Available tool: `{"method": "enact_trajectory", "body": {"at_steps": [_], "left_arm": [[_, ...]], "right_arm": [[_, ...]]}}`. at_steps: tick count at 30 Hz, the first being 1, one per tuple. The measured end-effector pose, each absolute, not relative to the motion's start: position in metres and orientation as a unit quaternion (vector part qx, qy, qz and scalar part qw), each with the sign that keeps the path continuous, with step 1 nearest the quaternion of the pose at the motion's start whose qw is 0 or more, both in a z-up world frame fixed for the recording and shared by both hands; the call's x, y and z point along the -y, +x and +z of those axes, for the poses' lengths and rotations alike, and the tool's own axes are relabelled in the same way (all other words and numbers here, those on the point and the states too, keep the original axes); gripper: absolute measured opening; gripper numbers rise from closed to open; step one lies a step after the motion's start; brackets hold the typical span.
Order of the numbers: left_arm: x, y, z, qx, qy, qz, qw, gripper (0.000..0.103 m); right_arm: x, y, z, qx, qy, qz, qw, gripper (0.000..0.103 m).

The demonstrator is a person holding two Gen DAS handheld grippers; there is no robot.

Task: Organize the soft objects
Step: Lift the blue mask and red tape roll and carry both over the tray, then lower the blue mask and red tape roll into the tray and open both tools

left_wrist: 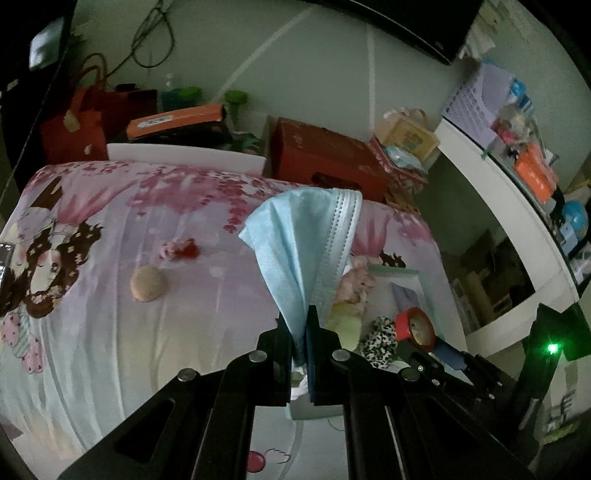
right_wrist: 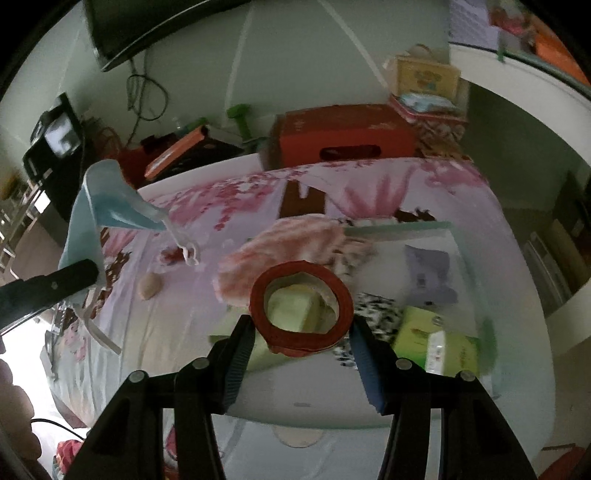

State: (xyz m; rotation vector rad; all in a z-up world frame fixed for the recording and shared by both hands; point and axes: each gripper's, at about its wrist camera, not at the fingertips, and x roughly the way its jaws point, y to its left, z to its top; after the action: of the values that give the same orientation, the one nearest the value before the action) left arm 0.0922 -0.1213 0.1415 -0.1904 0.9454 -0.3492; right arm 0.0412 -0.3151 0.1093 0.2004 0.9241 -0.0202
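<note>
My left gripper [left_wrist: 299,332] is shut on a light blue face mask [left_wrist: 303,236], which stands up from the jaws above the pink floral bed cover [left_wrist: 110,332]. My right gripper [right_wrist: 301,332] is shut on a red tape roll [right_wrist: 301,308], held over a shallow teal-rimmed tray [right_wrist: 406,226] on the bed. In the tray lie a pink fluffy cloth [right_wrist: 288,240], a yellow sponge [right_wrist: 291,306], a leopard-print piece [right_wrist: 380,314], a green tissue pack [right_wrist: 436,339] and a lavender item [right_wrist: 428,273]. A beige puff [left_wrist: 147,282] and a pink-red scrunchie [left_wrist: 179,249] lie loose on the cover.
A red box [right_wrist: 343,136] and other boxes and bags crowd the bed's far edge. A curved white desk [left_wrist: 517,229] full of small things stands to the right. A dark screen [right_wrist: 147,33] hangs on the wall.
</note>
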Motion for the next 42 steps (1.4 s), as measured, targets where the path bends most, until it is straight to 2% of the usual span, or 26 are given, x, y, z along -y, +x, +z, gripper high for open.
{"method": "enact_trajectory", "body": {"at_steps": [23,36,38,39,40,42], "left_arm": [[0.223,0.103,0.108,-0.48,-0.016,-0.218,0.85,0.006],[0.241,0.117,0.067,-0.522,0.002,-0.219,0.824,0.006],[0.238,0.118,0.065,-0.525,0.003,-0.215,0.823,0.01],[0.237,0.118,0.065,-0.526,0.003,-0.214,0.823,0.018],[0.235,0.118,0.065,-0.527,0.003,-0.213,0.822,0.032],[0.231,0.118,0.068,-0.526,-0.002,-0.214,0.823,0.046]], "right_arm": [[0.409,0.04,0.076,-0.45,0.146,-0.062,0.879,0.056],[0.418,0.056,0.06,-0.461,0.14,-0.07,0.873,0.056],[0.418,0.057,0.059,-0.462,0.138,-0.073,0.873,0.056],[0.417,0.058,0.059,-0.462,0.137,-0.074,0.873,0.056],[0.416,0.059,0.059,-0.462,0.136,-0.074,0.873,0.056],[0.414,0.059,0.06,-0.462,0.134,-0.074,0.874,0.057]]}}
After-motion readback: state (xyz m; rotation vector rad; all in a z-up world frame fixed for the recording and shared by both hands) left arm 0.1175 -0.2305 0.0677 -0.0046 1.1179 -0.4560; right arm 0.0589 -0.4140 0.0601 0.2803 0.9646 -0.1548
